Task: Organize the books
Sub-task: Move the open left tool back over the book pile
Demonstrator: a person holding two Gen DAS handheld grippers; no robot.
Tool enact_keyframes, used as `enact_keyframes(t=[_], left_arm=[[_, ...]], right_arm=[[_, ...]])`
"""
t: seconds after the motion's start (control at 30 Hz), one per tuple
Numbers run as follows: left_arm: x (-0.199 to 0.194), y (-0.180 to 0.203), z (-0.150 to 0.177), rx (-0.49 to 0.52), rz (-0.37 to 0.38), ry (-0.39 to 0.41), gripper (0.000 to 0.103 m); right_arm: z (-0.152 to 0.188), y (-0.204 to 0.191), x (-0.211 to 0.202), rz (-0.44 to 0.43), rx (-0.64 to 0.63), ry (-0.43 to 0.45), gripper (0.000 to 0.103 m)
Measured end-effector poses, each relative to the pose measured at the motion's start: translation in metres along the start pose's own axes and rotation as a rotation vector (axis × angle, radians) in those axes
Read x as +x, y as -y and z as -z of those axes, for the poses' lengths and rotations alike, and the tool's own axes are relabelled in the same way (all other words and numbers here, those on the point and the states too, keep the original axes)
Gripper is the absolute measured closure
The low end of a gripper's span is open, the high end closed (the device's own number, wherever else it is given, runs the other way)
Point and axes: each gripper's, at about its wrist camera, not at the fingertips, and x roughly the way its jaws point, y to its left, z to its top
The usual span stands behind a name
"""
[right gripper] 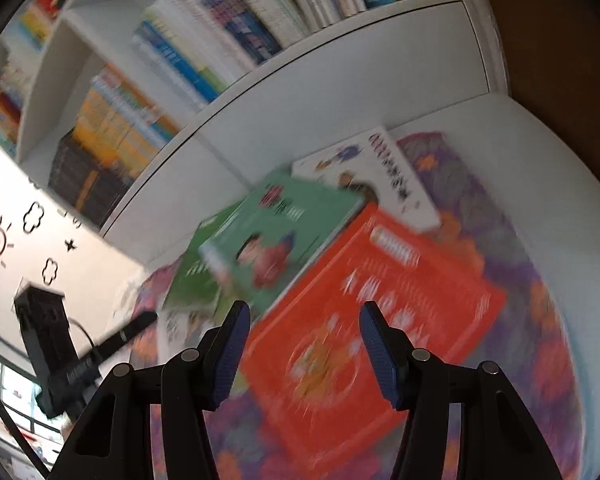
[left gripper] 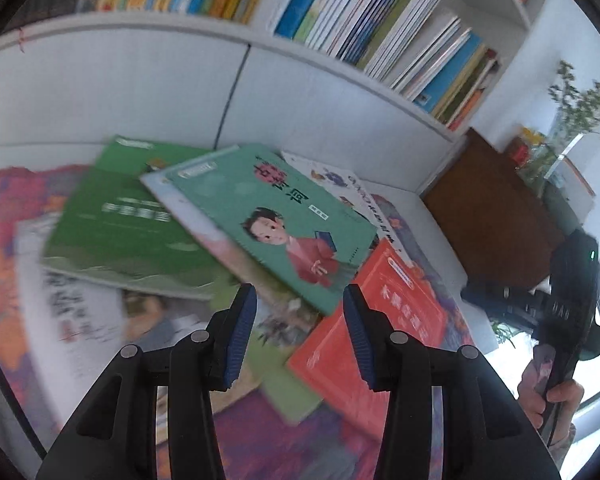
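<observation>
Currently approach step: left gripper (left gripper: 300,312) and right gripper (right gripper: 304,328) both part-open, empty, above scattered books; next, select red book (right gripper: 380,300), grasp edge.

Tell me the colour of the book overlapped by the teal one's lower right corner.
Red book, clearest in the left wrist view.

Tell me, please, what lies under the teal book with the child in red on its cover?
The teal book lies on a dark green book, a white picture book and a red book's edge. Whatever else lies beneath it is covered.
</observation>
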Motion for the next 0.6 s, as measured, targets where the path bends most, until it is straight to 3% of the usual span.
enact_keyframes(t=[0.13, 0.23, 0.3, 0.43, 0.6], left_arm=[[0.045, -0.002, -0.008, -0.021, -0.014, -0.048, 0.060], [0.064, -0.008, -0.007, -0.030, -0.047, -0.078, 0.060], [0.075, -0.015, -0.006, -0.055, -0.025, -0.109, 0.061], [0.080, -0.013, -0.008, -0.039, -0.017, -0.108, 0.060], [0.082, -0.014, -0.009, -0.040, -0.019, -0.113, 0.058]], right_arm=[[-0.044, 0.006, 0.045, 0.012, -0.044, 0.019, 0.048], [-0.073, 0.005, 0.095, 0.029, -0.082, -0.020, 0.048], [-0.085, 0.004, 0.121, 0.061, -0.099, -0.039, 0.048], [-0.099, 0.001, 0.168, 0.203, -0.169, -0.089, 0.048], [-0.089, -0.022, 0.181, 0.211, -0.275, -0.149, 0.045]])
